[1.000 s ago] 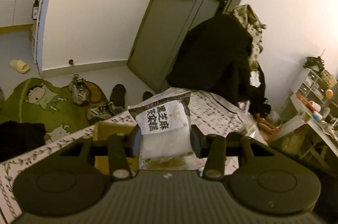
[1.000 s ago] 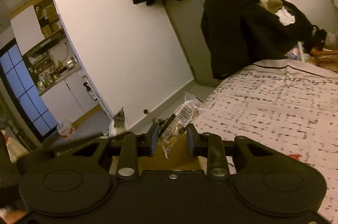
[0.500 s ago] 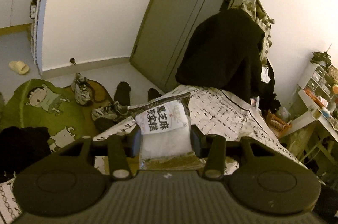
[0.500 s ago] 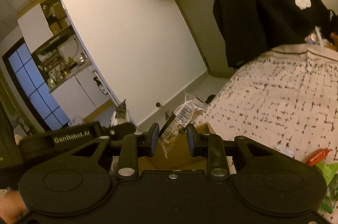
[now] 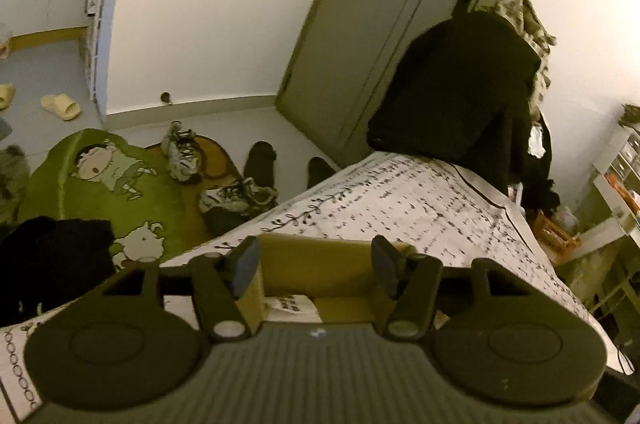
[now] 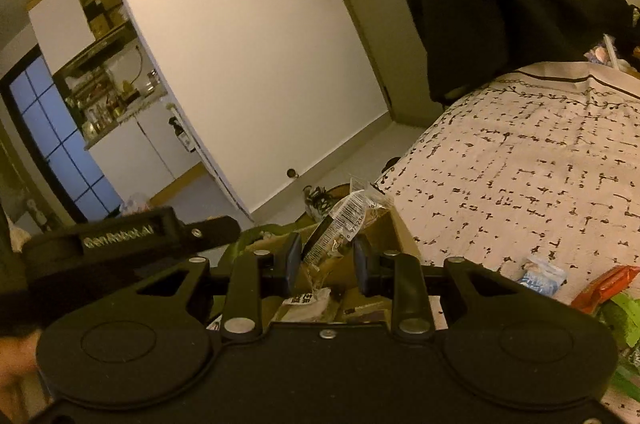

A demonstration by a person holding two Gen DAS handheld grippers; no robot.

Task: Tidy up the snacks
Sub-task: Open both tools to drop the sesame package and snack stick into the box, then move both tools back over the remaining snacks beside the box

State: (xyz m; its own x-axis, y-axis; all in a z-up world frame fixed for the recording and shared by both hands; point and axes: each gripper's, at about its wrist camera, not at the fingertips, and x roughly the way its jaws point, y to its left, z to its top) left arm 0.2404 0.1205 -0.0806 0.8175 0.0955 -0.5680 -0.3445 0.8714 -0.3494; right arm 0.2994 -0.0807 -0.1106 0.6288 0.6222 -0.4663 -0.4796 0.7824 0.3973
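My left gripper (image 5: 315, 260) hangs over an open cardboard box (image 5: 320, 256) on the patterned bedspread; its jaws are opening and nothing is between them. The white snack packet with black characters (image 5: 289, 304) lies inside the box below. In the right wrist view my right gripper (image 6: 327, 258) is shut on a clear snack packet with a barcode (image 6: 348, 218), held above the same box (image 6: 394, 232). The white packet (image 6: 308, 298) shows in the box under it. The left gripper's body (image 6: 120, 236) sits to the left.
More snacks lie on the bedspread (image 6: 520, 164) at the right: a pale blue packet (image 6: 540, 276), an orange one (image 6: 604, 284), a green one (image 6: 624, 316). Shoes (image 5: 236, 196) and a green cartoon rug (image 5: 100, 184) cover the floor. A dark coat (image 5: 460, 84) hangs at the bed's far end.
The left gripper opened and the white packet dropped out of it into the box. Both grippers moved lower toward the box; the right one still holds its clear packet.
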